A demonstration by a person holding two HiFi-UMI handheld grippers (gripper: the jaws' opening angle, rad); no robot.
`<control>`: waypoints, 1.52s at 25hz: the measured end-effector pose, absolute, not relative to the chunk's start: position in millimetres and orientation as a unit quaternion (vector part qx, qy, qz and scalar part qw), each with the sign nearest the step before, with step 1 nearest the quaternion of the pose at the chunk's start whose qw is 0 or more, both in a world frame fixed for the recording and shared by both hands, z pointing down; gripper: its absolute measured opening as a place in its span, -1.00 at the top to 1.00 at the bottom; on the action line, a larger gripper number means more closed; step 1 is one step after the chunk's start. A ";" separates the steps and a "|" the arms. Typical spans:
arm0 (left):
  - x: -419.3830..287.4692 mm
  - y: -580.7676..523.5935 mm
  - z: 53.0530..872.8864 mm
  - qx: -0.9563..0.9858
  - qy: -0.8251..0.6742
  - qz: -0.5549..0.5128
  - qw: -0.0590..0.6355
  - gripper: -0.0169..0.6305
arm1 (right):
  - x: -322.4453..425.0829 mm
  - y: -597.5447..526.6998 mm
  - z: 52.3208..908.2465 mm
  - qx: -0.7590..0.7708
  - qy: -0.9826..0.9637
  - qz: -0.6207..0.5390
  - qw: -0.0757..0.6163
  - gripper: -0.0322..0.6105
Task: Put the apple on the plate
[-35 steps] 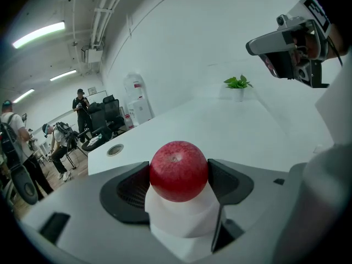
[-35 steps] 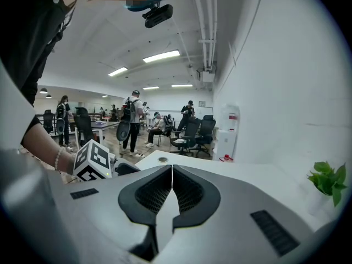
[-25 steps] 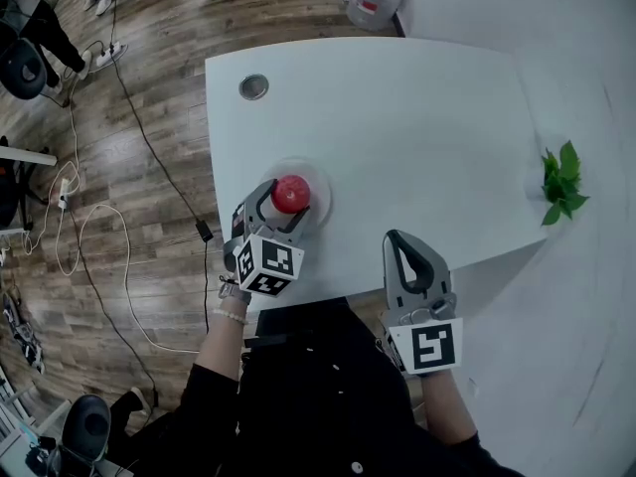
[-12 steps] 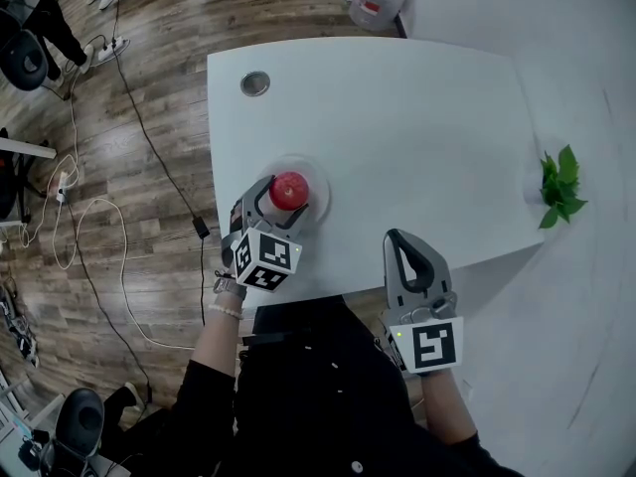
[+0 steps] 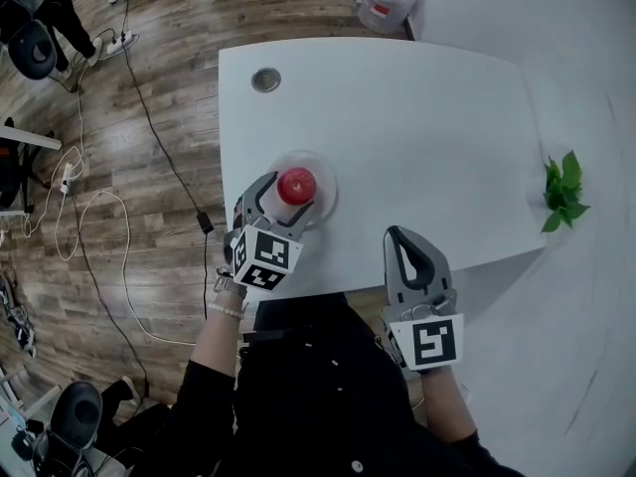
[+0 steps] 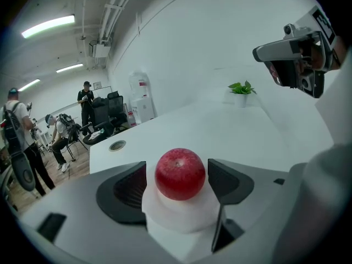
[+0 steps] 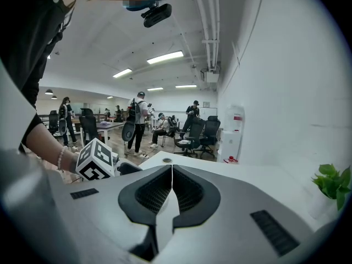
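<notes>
Apple (image 5: 296,185), red and stem-up, sits in the middle of the pale round plate (image 5: 329,198), which lies near the front left corner of the white worktop (image 5: 427,107).

The left hand-held gripper (image 5: 290,203) reaches in from the worktop's near edge, angled forward and a little to the right, its marker cube low over the edge and the person's wrist (image 5: 231,306) just behind it. Its jaws are spread and stand one on each side of the apple. In the left gripper view a thin gap shows between each dark pad and the fruit, so they flank it closely without gripping it.

The right hand-held gripper (image 5: 399,242) is held at the near edge further right, well apart from the plate, pointing straight ahead. Its jaws are pressed together with nothing between them, as the right gripper view shows plainly.

A small green plant (image 5: 562,189) stands near the worktop's far right side, well away from both grippers.
</notes>
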State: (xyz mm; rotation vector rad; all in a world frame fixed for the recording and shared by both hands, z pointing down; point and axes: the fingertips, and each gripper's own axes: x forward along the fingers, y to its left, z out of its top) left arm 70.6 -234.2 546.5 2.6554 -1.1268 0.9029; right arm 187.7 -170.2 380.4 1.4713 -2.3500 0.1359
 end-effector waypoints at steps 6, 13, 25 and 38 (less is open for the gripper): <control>54.3 -230.0 522.8 0.876 -0.390 0.272 0.076 -0.12 | 172.6 -168.5 375.2 0.512 -0.839 0.042 0.180 0.77; 29.9 -226.6 490.5 0.869 -0.422 0.246 0.080 0.18 | 159.3 -169.1 364.7 0.509 -0.845 0.026 0.163 0.77; 7.9 -220.9 401.5 0.861 -0.465 0.204 0.006 0.83 | 135.3 -172.1 331.0 0.498 -0.856 -0.016 0.136 0.77; -12.6 -194.3 334.1 0.855 -0.486 0.175 -0.054 0.89 | 114.8 -171.6 314.6 0.479 -0.867 -0.034 0.129 0.77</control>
